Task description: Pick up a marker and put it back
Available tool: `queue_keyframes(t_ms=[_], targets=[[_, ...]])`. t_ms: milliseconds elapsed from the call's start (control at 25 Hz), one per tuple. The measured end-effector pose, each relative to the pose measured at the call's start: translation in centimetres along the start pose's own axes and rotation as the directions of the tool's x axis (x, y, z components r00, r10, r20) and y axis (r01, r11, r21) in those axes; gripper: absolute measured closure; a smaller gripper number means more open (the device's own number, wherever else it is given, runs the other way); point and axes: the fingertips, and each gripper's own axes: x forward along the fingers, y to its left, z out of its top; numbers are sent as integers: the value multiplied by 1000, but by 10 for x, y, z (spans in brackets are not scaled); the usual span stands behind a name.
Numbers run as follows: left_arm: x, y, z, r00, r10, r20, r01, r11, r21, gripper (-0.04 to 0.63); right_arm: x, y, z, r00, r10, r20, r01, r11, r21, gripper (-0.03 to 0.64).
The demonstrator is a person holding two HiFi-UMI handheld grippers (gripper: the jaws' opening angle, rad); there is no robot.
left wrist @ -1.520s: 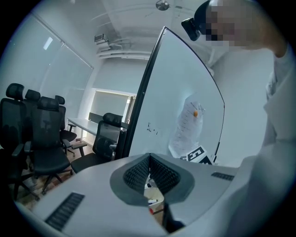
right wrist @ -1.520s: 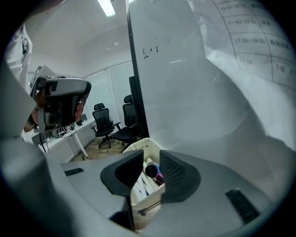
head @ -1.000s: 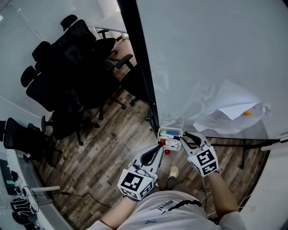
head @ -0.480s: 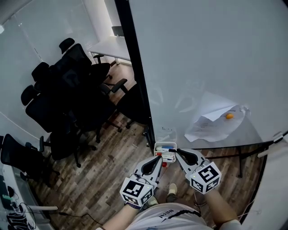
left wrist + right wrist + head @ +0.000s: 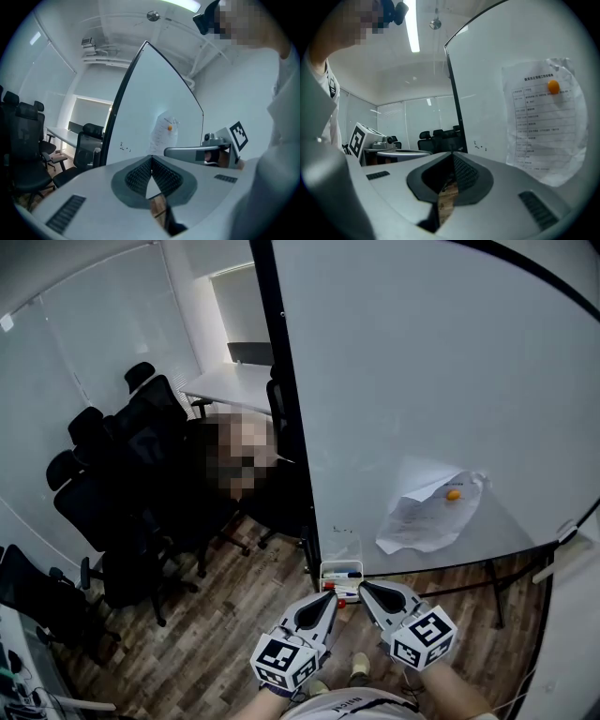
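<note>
The whiteboard [image 5: 422,381] fills the right side, with the floor [image 5: 234,615] below it. A paper sheet [image 5: 417,517] hangs on the board's lower right part, with a magnet [image 5: 453,494] on the sheet's upper corner. The marker box [image 5: 341,564] sits at the board's lower left edge, below and left of the sheet, with markers [image 5: 345,575] lying in it. Office chairs [image 5: 122,474] cluster on the floor left of the board, with a tabletop [image 5: 230,385] behind them.

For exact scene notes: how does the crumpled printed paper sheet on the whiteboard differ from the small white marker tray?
The crumpled printed paper sheet is far larger; the small white marker tray is a little box. The sheet hangs higher, to the right, under a round orange magnet; the tray sits lower, beside the black frame. The sheet carries printed lines; the tray holds markers. Both are white, on the whiteboard.
</note>
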Motion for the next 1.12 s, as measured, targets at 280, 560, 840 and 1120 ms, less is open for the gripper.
queue_keyframes(t_ms=[280,560,840,1120], targets=[[-15,-8,3,999,-33,9,33,999,11,584,-7,17,-6,1000,-23,7,23,999,23,604],[-24,-15,9,997,-67,34,66,997,33,584,-9,29,-4,999,-30,10,30,1000,5,604],[-22,-10,8,998,-47,32,46,999,22,584,-6,27,-6,1000,-23,7,23,1000,3,604],[-20,-5,7,999,-26,35,26,1000,15,584,-5,22,-9,1000,-17,3,17,1000,10,604]])
